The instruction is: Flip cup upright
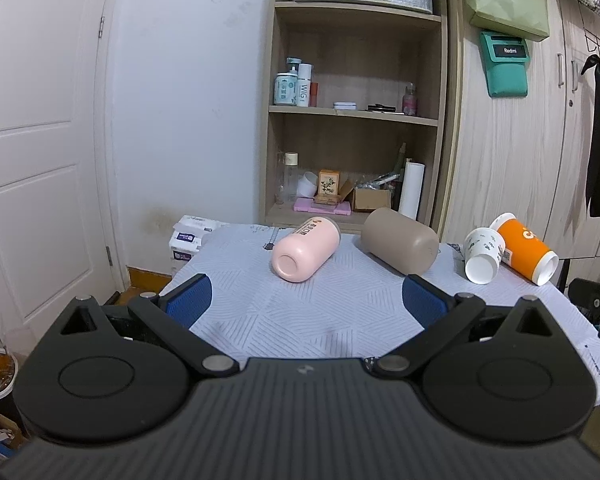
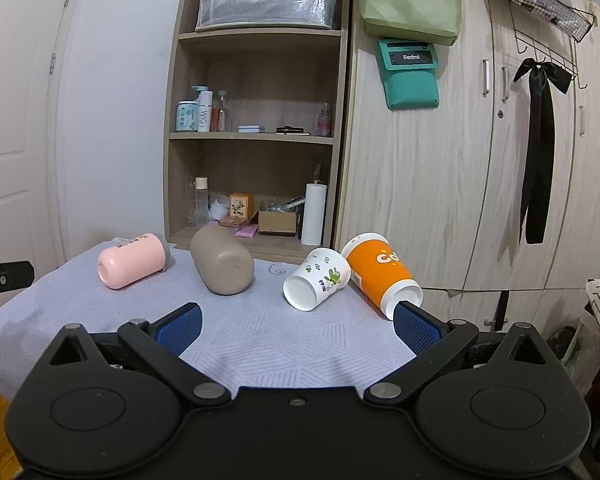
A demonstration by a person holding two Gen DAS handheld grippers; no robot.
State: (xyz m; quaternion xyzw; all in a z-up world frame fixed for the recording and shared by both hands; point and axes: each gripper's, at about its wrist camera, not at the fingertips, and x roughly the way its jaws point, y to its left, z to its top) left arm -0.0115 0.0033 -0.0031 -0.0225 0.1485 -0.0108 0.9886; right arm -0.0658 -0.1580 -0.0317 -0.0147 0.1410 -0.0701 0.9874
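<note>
Left wrist view: the left gripper [image 1: 306, 300] hangs low over the near part of the cloth-covered table [image 1: 300, 320], its jaws spread wide with nothing between the blue pads [image 1: 190, 298]. Beyond the gap, toward the far edge, two cups lie on their sides. The pink cup [image 1: 306, 254] sits almost straight ahead of the opening, its long axis running from far right to near left, with its recessed round end turned toward the camera. Just right of it, apart by a narrow strip of cloth, the taupe cup [image 1: 400, 240] lies with its long axis from far left to near right — its closed rounded end facing near right, just past the right finger's tip.

Right wrist view: the right gripper [image 2: 298, 326] is likewise released and empty, hovering over the cloth. Ahead of its gap lies the white paper cup [image 2: 318, 278] with green leaf print, on its side, open mouth toward the near left. Touching its right flank is the orange paper cup [image 2: 382, 274], also on its side, its white mouth pointing near right — right beside the tip of the gripper's right finger; contact cannot be told.

Behind the table stand an open wooden shelf [image 2: 256, 136] with bottles and boxes and a wood-grain wardrobe [image 2: 460, 160].
</note>
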